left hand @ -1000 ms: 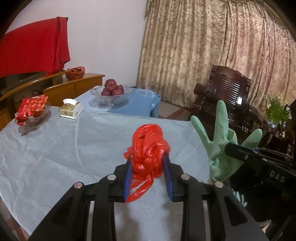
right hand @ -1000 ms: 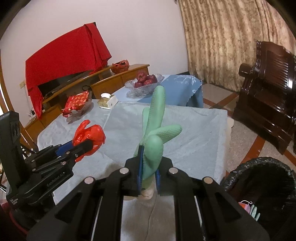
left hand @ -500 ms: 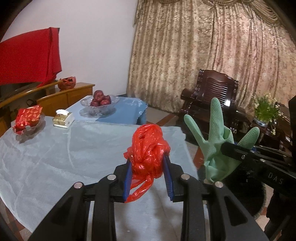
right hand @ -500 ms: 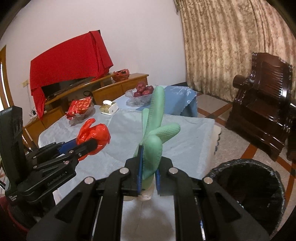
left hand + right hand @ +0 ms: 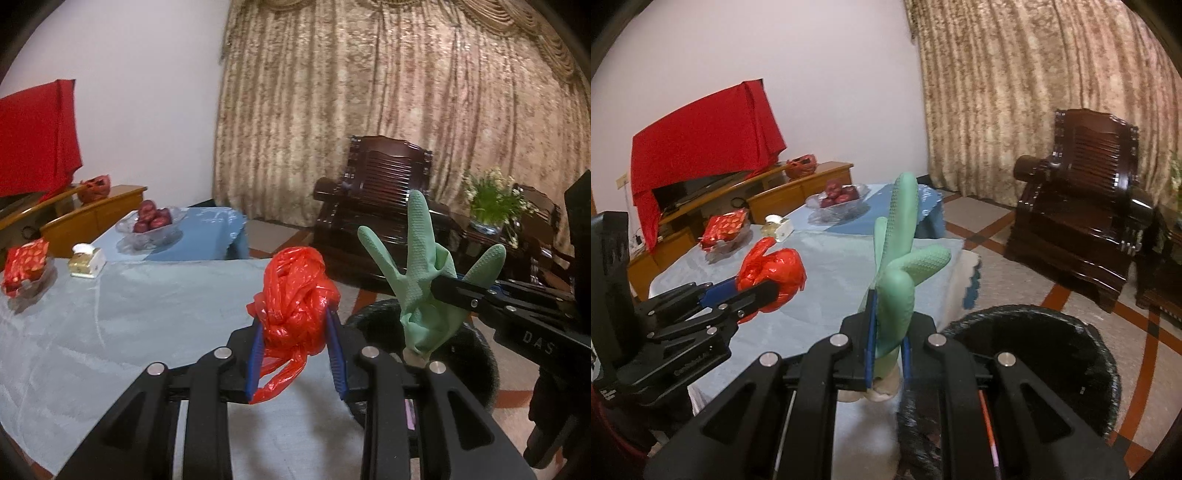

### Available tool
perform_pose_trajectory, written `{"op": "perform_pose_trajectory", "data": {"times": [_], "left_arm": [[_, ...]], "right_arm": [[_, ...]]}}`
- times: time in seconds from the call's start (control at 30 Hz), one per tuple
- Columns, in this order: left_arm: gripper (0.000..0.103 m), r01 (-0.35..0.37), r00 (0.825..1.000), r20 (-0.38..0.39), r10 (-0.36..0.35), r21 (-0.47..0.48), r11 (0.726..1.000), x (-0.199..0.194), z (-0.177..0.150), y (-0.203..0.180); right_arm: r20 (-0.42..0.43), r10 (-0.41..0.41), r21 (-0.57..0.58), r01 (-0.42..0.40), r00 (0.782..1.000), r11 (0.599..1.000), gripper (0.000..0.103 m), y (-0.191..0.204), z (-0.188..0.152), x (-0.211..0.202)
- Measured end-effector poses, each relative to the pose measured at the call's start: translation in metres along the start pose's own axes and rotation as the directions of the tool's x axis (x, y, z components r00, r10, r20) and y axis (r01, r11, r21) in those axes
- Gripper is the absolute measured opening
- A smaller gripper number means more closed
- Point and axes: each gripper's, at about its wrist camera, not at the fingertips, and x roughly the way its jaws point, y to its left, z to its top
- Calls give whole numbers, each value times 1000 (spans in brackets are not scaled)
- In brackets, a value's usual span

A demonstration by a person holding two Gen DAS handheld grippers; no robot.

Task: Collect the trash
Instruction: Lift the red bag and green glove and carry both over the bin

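My left gripper (image 5: 297, 350) is shut on a crumpled red plastic bag (image 5: 295, 299), held in the air over the table's near right corner; that bag (image 5: 774, 271) and left gripper (image 5: 768, 288) also show in the right wrist view. My right gripper (image 5: 887, 345) is shut on a green rubber glove (image 5: 899, 266) whose fingers stick upward; the glove (image 5: 421, 280) hangs to the right of the bag. A black-lined trash bin (image 5: 1052, 354) stands on the floor just right of the table, below and beside the glove, its rim (image 5: 476, 350) partly hidden by both grippers.
The table with a pale blue cloth (image 5: 110, 314) carries a red gift packet (image 5: 24, 266), a small gold box (image 5: 85, 260) and a glass bowl of red fruit (image 5: 151, 221). A dark wooden armchair (image 5: 1082, 221), a potted plant (image 5: 491, 203), curtains and a wooden sideboard (image 5: 768, 192) surround it.
Both grippers have moved right with their loads, from over the table toward its right edge. The trash bin has come into fuller view beneath the glove. Both grips are unchanged.
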Motion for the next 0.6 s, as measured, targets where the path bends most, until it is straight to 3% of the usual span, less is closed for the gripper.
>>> {"op": "perform_pose_trajectory", "data": {"times": [0.6], "left_arm": [[31,131,991,-26,-129,83,988,33,5,-76]], "right_arm": [[-2,-145,70,145,989,987,10,-72,-24,-25]]}}
